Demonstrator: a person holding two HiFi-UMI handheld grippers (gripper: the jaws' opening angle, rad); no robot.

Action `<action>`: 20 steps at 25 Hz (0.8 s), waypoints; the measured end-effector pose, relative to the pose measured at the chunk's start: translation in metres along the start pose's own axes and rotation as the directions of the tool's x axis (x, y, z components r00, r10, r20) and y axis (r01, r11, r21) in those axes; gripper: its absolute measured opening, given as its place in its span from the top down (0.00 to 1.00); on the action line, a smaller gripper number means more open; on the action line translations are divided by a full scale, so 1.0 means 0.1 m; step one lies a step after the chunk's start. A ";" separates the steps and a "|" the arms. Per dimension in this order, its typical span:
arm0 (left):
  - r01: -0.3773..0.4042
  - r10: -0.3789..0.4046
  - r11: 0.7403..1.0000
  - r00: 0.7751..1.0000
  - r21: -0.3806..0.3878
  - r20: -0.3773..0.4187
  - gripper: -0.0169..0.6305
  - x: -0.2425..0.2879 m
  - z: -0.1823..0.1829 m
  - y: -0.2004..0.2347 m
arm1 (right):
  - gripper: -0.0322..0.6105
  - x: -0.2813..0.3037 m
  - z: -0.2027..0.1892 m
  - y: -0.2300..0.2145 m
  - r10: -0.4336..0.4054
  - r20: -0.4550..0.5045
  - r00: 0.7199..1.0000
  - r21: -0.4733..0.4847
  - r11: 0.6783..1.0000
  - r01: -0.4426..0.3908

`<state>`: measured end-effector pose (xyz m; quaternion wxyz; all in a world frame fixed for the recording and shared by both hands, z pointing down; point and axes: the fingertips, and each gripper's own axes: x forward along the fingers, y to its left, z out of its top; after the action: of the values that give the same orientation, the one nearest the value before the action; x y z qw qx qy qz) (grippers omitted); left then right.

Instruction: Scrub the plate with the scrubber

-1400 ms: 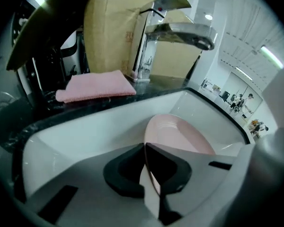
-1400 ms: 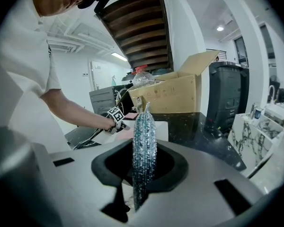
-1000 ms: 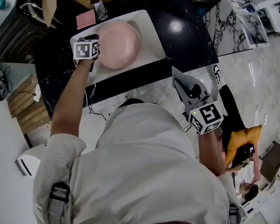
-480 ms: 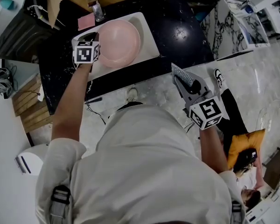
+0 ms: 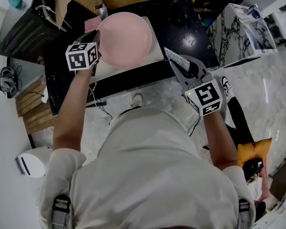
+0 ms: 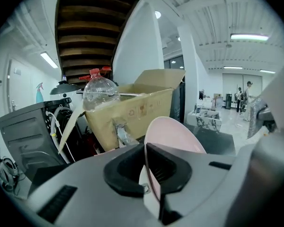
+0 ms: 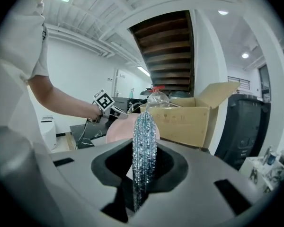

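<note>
Head view: my left gripper (image 5: 96, 38) clamped the pink plate (image 5: 126, 39) by its rim above the white tray (image 5: 157, 51). My right gripper (image 5: 182, 67) grasped the scrubber (image 5: 174, 58), apart from the plate. Left gripper view: jaws pinched the rim. Right gripper view: the glittery scrubber stood upright between the jaws.

The smooth pink round plate (image 5: 126, 39) has a soft sheen; whether it's ceramic or hard plastic, I can't tell. The silvery mesh scrubber (image 7: 144, 145) looks rough, glittery and metallic. The black countertop (image 5: 181, 23) is polished glossy, the brown cardboard box (image 6: 132, 112) matt, and the clear plastic bottle (image 6: 99, 91) crinkled and shiny.
</note>
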<state>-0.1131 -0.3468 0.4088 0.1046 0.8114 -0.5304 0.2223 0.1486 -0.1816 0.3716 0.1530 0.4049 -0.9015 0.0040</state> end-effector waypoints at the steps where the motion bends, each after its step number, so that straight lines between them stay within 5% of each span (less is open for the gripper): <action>1: 0.003 -0.002 1.000 1.000 -0.011 0.016 0.95 -0.05 0.06 -0.02 | 0.83 0.08 0.06 -0.02 0.000 0.004 1.000 -0.032 0.999 0.001; 10: 0.039 -0.028 0.994 0.994 -0.100 0.110 0.95 -0.40 0.22 -0.25 | 0.83 0.93 0.31 -0.13 -0.018 -0.035 0.999 -0.258 0.966 0.009; 20: 0.033 -0.015 0.991 0.990 -0.126 0.139 0.93 -0.57 0.23 -0.39 | 0.83 1.39 0.29 -0.23 -0.077 -0.130 0.989 -0.349 0.937 0.027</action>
<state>-0.0915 -0.2933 0.3642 0.1222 0.8227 -0.5398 0.1297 0.0705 -0.3016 0.3803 0.2854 0.3939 -0.8640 -0.1301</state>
